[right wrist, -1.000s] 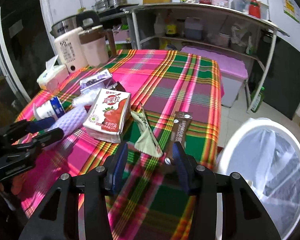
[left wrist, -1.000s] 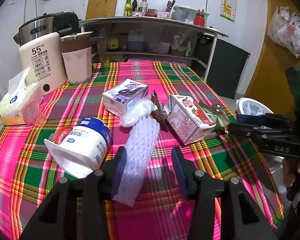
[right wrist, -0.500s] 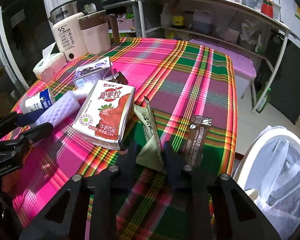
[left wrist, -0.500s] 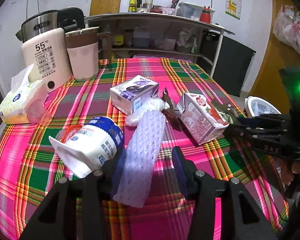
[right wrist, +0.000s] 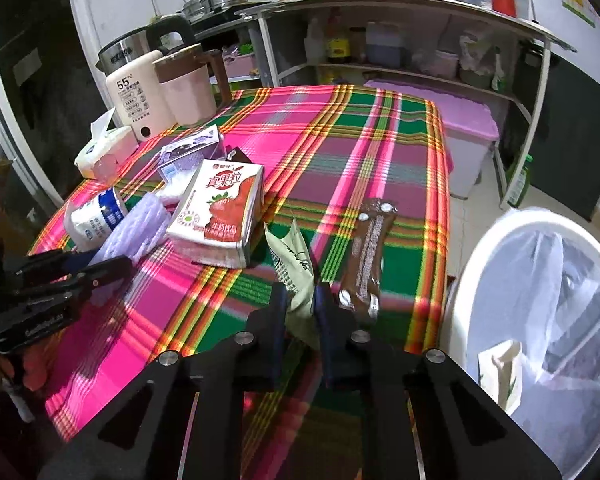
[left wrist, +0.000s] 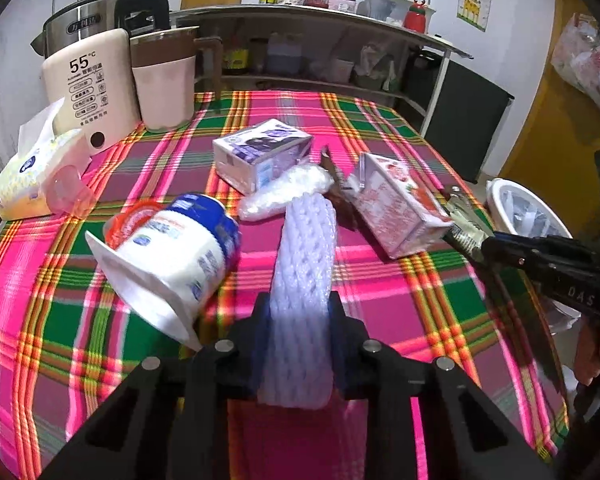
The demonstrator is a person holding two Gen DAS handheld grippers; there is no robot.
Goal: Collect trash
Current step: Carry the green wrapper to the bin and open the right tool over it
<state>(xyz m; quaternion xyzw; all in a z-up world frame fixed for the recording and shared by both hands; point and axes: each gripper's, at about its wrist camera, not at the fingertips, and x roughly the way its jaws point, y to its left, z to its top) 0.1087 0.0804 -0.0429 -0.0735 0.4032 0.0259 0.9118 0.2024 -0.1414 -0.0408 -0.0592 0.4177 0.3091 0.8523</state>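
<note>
Worktop [left wrist: 380, 120], covered in a pink, green and yellow plaid cloth, carries the items below.

Left hand-held gripper [left wrist: 300, 312]: clenched on the near end of a lilac foam net sleeve [left wrist: 306, 248], which runs away from the fingers along the cloth toward the cartons.

Right hand-held gripper [right wrist: 301, 300]: clenched on the lower end of a pale green wrapper [right wrist: 294, 264]; the wrapper stands up between the fingers, just right of the strawberry milk carton [right wrist: 220, 212].

Brown snack wrapper [right wrist: 368, 256]: flat on the cloth, just beside the right fingers, near the worktop's edge.

Strawberry milk carton, red and white: lying on its side at mid-worktop, beside the far part of the foam sleeve.

Purple carton [left wrist: 262, 152]: lying behind it, toward the kettle side.

Clear crumpled plastic bag [left wrist: 284, 194]: touching the purple carton and the far tip of the foam sleeve.

White yogurt tub with blue label [left wrist: 172, 252]: tipped on its side, lid peeled open, just left of the sleeve.

White trash bin [right wrist: 540, 320], lined with clear plastic: on the floor off the worktop's right edge, a piece of paper trash inside.

Back left corner: tissue pack [left wrist: 32, 172], cream water heater marked 55 [left wrist: 90, 88], pink jug [left wrist: 164, 80].
</note>
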